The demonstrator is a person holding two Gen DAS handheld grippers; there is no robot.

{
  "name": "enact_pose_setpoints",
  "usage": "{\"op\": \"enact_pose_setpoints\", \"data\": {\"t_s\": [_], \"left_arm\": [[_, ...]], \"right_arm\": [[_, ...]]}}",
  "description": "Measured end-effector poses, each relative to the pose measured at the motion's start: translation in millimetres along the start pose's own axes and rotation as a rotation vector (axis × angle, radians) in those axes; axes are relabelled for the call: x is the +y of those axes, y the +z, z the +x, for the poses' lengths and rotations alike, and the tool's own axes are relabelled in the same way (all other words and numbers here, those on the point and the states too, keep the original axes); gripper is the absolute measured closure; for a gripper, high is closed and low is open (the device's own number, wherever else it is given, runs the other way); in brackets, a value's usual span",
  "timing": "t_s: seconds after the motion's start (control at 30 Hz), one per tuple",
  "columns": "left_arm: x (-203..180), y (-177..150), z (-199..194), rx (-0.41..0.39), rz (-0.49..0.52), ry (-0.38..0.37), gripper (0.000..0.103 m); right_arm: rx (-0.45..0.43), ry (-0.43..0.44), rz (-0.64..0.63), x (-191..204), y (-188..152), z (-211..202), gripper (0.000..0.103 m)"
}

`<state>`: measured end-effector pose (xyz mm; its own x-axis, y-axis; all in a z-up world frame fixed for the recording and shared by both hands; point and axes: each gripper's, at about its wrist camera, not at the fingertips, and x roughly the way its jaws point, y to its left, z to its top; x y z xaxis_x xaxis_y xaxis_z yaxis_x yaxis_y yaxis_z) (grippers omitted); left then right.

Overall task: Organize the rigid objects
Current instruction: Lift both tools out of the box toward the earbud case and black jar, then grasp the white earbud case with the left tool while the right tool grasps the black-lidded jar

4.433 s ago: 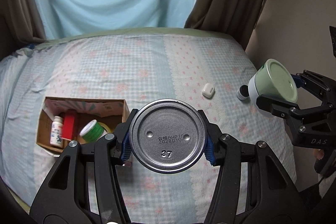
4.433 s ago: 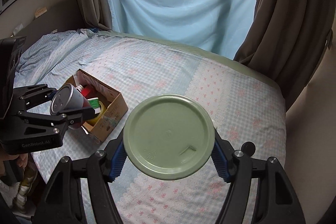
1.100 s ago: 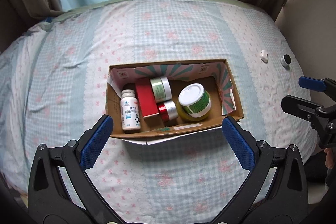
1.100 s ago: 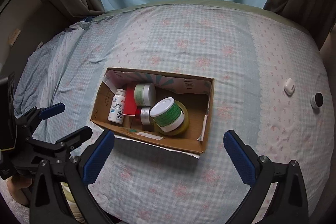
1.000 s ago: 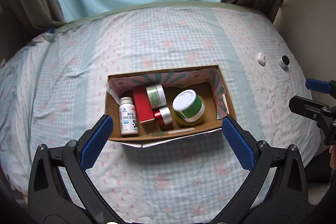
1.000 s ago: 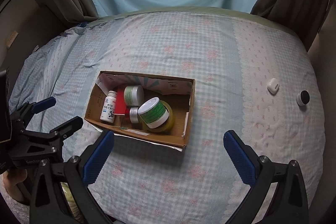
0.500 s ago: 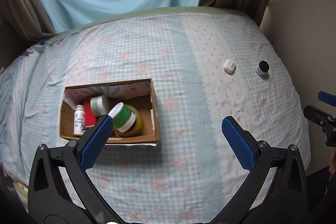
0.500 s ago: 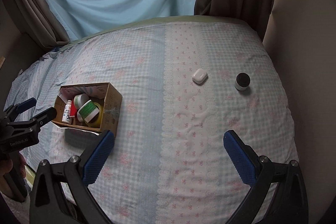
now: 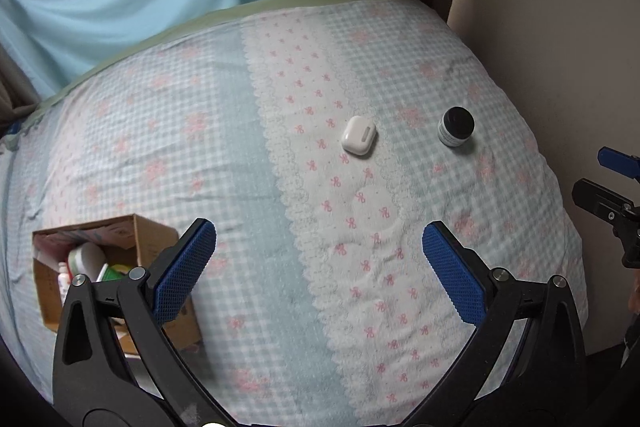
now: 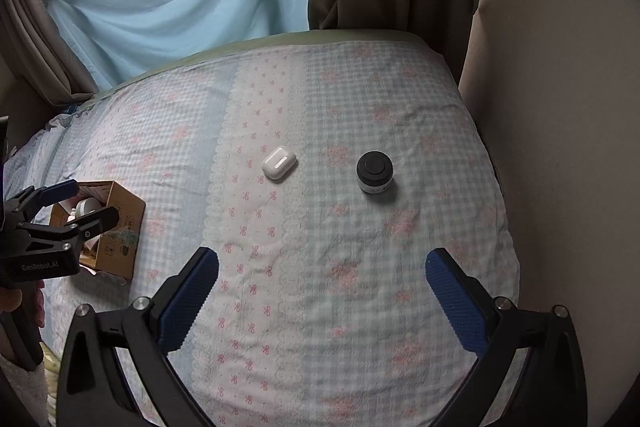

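Right wrist view: wide-spread, empty right gripper (image 10: 322,291) fingers, with the black-lidded jar (image 10: 374,172) and earbud case (image 10: 279,162) well ahead.

left gripper (image 9: 319,267): fingers spread wide, empty | right gripper (image 10: 322,293): fingers spread wide, empty

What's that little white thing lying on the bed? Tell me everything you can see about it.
The white earbud case is a small, smooth, glossy case with rounded corners, apparently plastic, shut. It lies flat on the flowered bedspread, on the white band with pink bows, slightly angled, a short metallic hinge strip facing up. Nothing touches it but the cloth. The black-lidded jar stands apart to its right; both open grippers are well short of it.
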<state>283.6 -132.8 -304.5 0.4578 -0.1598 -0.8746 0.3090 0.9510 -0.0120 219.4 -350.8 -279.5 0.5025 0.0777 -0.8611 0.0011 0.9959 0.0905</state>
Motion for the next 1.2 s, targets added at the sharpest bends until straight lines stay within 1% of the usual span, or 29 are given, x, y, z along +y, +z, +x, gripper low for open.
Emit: {"op": "enact_pose_setpoints", "data": {"t_s": [0.1, 0.23, 0.33, 0.4, 0.47, 0.5, 0.57, 0.63, 0.7, 0.77, 0.83, 0.93, 0.97, 1.0, 1.03, 1.07, 1.1, 1.13, 1.2], "left_arm": [[-10.8, 13.4, 41.0, -0.018, 0.043, -0.021, 0.000], [-19.7, 27.2, 102.6, -0.041, 0.075, -0.038, 0.000], [-25.7, 32.7, 146.1, -0.067, 0.111, -0.046, 0.000], [-30.1, 35.8, 171.3, -0.085, 0.139, -0.044, 0.000], [-33.4, 38.1, 193.0, -0.097, 0.160, -0.057, 0.001], [-34.5, 39.9, 203.9, -0.100, 0.171, -0.063, 0.001], [-36.4, 41.6, 221.4, -0.106, 0.191, -0.061, 0.005], [-36.4, 41.9, 236.5, -0.106, 0.199, -0.070, 0.009], [-35.7, 41.5, 246.9, -0.104, 0.199, -0.091, 0.018], [-36.0, 40.8, 252.1, -0.116, 0.200, -0.101, 0.019], [-36.2, 42.5, 250.9, -0.137, 0.201, -0.116, 0.019], [-38.8, 47.6, 253.3, -0.140, 0.210, -0.121, 0.022], [-40.0, 48.5, 254.0, -0.142, 0.213, -0.125, 0.026], [-41.6, 48.9, 253.9, -0.146, 0.219, -0.129, 0.032], [-43.5, 48.9, 253.5, -0.149, 0.228, -0.127, 0.035], [-45.6, 48.0, 252.2, -0.152, 0.238, -0.126, 0.042], [-47.4, 46.6, 250.5, -0.154, 0.247, -0.126, 0.049], [-49.0, 45.3, 249.6, -0.156, 0.254, -0.115, 0.051], [-49.7, 43.0, 248.0, -0.148, 0.254, -0.120, 0.059]], "right_arm": [[-0.018, -0.015, 0.021, -14.9, 4.2, 30.3, 0.000], [-0.047, -0.050, 0.020, -31.5, 8.9, 75.9, 0.000], [-0.065, -0.071, 0.006, -43.2, 12.7, 109.8, 0.000], [-0.073, -0.084, -0.003, -49.4, 13.6, 131.9, 0.000], [-0.073, -0.089, -0.010, -54.7, 14.5, 153.3, 0.000], [-0.074, -0.089, -0.011, -57.6, 14.5, 163.5, 0.001], [-0.067, -0.087, -0.012, -60.5, 15.0, 182.9, 0.009], [-0.070, -0.092, -0.011, -61.4, 14.3, 198.6, 0.013], [-0.082, -0.100, -0.007, -61.7, 14.0, 210.9, 0.018], [-0.086, -0.107, 0.001, -63.4, 14.7, 220.9, 0.027], [-0.094, -0.116, 0.009, -64.3, 17.0, 228.1, 0.030], [-0.112, -0.111, 0.006, -64.2, 21.6, 233.8, 0.033], [-0.116, -0.113, 0.000, -63.4, 23.6, 235.9, 0.033], [-0.120, -0.114, -0.007, -62.1, 25.5, 237.1, 0.034], [-0.120, -0.111, -0.017, -60.4, 27.1, 238.8, 0.040], [-0.115, -0.118, -0.027, -57.9, 28.4, 240.6, 0.047], [-0.113, -0.130, -0.037, -56.1, 29.1, 241.7, 0.048], [-0.114, -0.137, -0.044, -54.9, 29.3, 242.6, 0.051], [-0.118, -0.142, -0.038, -54.6, 28.9, 242.5, 0.051]]}}
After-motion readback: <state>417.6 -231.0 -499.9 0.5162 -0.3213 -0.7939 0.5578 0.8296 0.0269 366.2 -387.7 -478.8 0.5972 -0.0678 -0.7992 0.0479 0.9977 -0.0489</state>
